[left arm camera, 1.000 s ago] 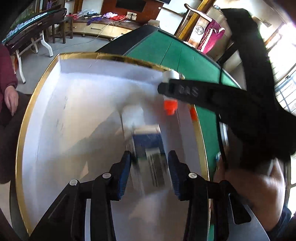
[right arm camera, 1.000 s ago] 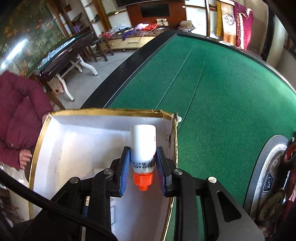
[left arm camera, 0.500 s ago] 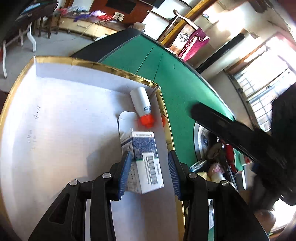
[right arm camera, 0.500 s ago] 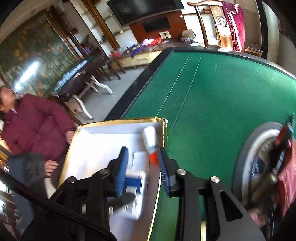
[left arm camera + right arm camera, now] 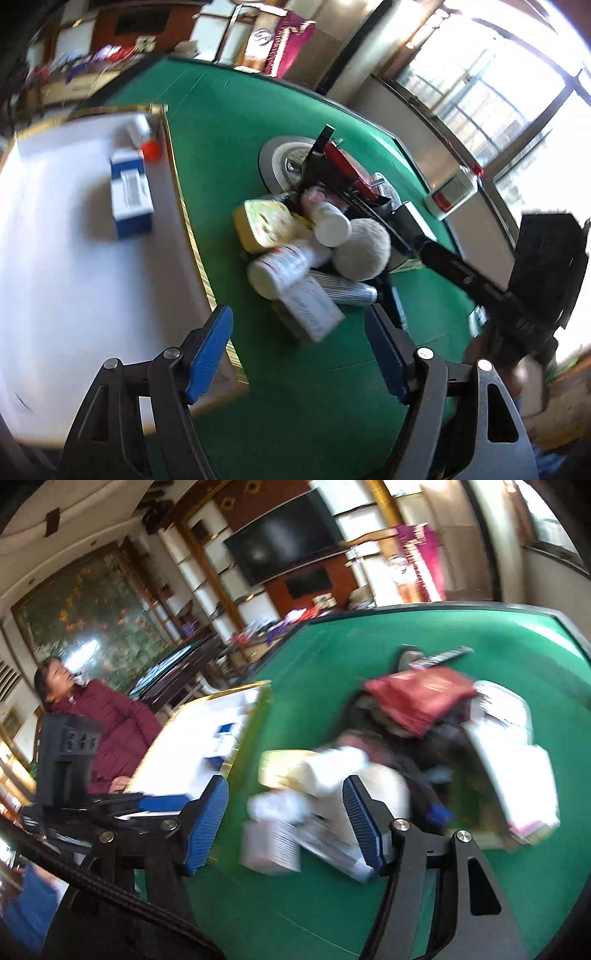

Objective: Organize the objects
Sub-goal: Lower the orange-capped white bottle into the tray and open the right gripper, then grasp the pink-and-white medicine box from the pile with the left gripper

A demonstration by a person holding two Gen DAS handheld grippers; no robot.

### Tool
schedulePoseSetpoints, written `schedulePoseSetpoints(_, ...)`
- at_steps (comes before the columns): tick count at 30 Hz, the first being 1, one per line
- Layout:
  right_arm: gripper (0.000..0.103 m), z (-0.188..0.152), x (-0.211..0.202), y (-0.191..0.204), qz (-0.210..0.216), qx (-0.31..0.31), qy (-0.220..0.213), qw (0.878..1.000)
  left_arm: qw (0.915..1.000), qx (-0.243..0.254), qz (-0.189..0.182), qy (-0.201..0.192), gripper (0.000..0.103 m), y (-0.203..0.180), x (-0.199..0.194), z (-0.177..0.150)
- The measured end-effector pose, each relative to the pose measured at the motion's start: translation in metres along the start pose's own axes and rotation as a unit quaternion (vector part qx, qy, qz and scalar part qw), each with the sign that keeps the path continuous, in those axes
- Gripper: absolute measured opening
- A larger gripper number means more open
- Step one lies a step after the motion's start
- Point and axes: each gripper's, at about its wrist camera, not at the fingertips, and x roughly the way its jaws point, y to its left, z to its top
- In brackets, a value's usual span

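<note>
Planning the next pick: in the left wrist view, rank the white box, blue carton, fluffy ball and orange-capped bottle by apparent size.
1. White box
2. Fluffy ball and blue carton: look alike, and the motion blur leaves it unsure.
3. Orange-capped bottle, farthest from the camera.

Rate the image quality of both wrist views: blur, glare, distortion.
Left wrist view: window blown out white, blue-and-white box slightly smeared, table edge bowed by the fisheye. Right wrist view: heavy motion blur over the pile of objects; no glare.

Blue-and-white carton (image 5: 131, 194) lies flat in the gold-rimmed white tray (image 5: 192, 236). White bottle (image 5: 139, 127), orange cap, lies on its side just beyond it. Mixed pile (image 5: 306, 251) sits on the green counter (image 5: 229, 122) beside the tray.
</note>
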Motion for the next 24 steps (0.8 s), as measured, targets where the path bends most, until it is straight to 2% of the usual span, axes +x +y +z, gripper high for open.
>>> schedulePoseSetpoints(1,0.064,-0.001,-0.001,-0.006,-0.008,0.005,-0.003,1.000,0.9998,-0.020,-0.003,0.005,0.068,-0.006,0.001,-0.006)
schedulePoseSetpoints(3,0.064,-0.003,-0.006,-0.025,-0.021,0.032,-0.009,0.999,0.9980,-0.056,0.023,0.017,0.068,-0.010,0.021,-0.003)
schedulePoseSetpoints(4,0.064,-0.002,-0.010,-0.031,-0.021,0.046,-0.012,0.999,0.9975,-0.059,0.034,0.021,0.068,-0.015,0.030,-0.006)
schedulePoseSetpoints(7,0.064,0.001,-0.020,-0.046,0.000,0.085,-0.022,0.996,0.9945,-0.076,0.067,0.025,0.068,-0.021,0.052,-0.009)
schedulePoseSetpoints(9,0.064,0.003,-0.026,-0.046,0.011,0.093,-0.033,0.995,0.9930,-0.063,0.099,0.010,0.068,-0.030,0.058,-0.010)
schedulePoseSetpoints(10,0.064,0.004,-0.027,-0.044,0.013,0.091,-0.037,0.995,0.9937,-0.062,0.093,0.008,0.068,-0.031,0.059,-0.016)
schedulePoseSetpoints(11,0.064,0.004,-0.029,-0.042,0.012,0.090,-0.041,0.995,0.9934,-0.052,0.102,0.000,0.066,-0.034,0.062,-0.015)
schedulePoseSetpoints(13,0.064,0.003,-0.029,-0.041,0.016,0.085,-0.041,0.995,0.9913,-0.026,0.129,-0.010,0.051,-0.041,0.069,-0.016)
schedulePoseSetpoints(14,0.064,0.003,-0.029,-0.040,0.017,0.085,-0.038,0.996,0.9904,-0.018,0.136,-0.014,0.035,-0.042,0.072,-0.018)
schedulePoseSetpoints(15,0.064,0.001,-0.028,-0.041,0.016,0.085,-0.036,0.996,0.9901,-0.009,0.139,-0.015,0.028,-0.044,0.072,-0.021)
schedulePoseSetpoints(17,0.064,-0.001,-0.025,-0.043,0.016,0.086,-0.027,0.996,0.9920,0.008,0.124,-0.021,0.028,-0.046,0.069,-0.032)
schedulePoseSetpoints(24,0.065,-0.015,0.005,-0.040,0.018,0.082,0.022,0.996,0.9892,0.052,0.131,-0.039,0.029,-0.052,0.050,-0.070)
